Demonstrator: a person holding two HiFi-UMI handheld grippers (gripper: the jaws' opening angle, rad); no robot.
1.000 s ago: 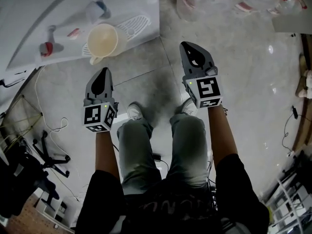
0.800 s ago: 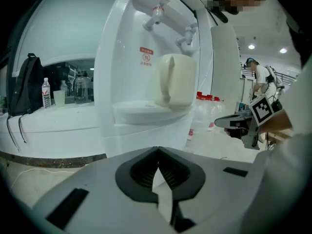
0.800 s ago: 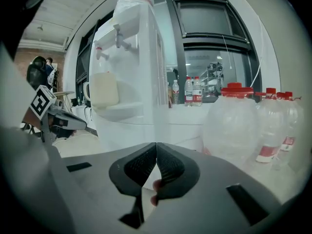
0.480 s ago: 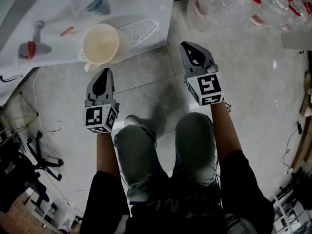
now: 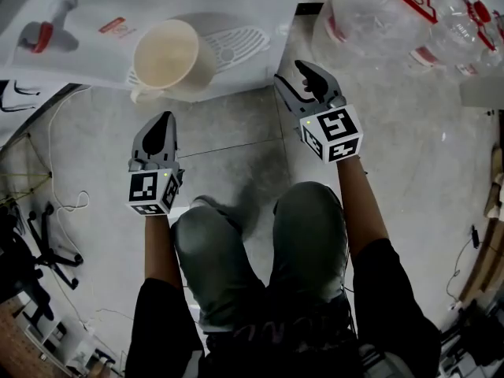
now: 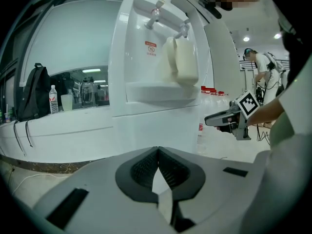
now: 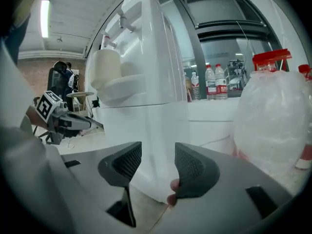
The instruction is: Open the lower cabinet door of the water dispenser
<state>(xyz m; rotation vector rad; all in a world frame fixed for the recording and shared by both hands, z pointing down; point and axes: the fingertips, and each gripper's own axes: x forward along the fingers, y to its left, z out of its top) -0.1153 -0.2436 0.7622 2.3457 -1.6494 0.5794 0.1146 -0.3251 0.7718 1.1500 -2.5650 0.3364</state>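
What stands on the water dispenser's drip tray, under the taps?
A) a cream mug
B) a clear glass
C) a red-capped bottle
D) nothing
A: the head view shows a cream mug with a handle standing on the drip tray, and the left gripper view shows it on the water dispenser below the taps.

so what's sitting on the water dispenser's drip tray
A cream handled mug stands on the white slotted drip tray. The part of the grille beneath the mug is covered, so it cannot be seen.
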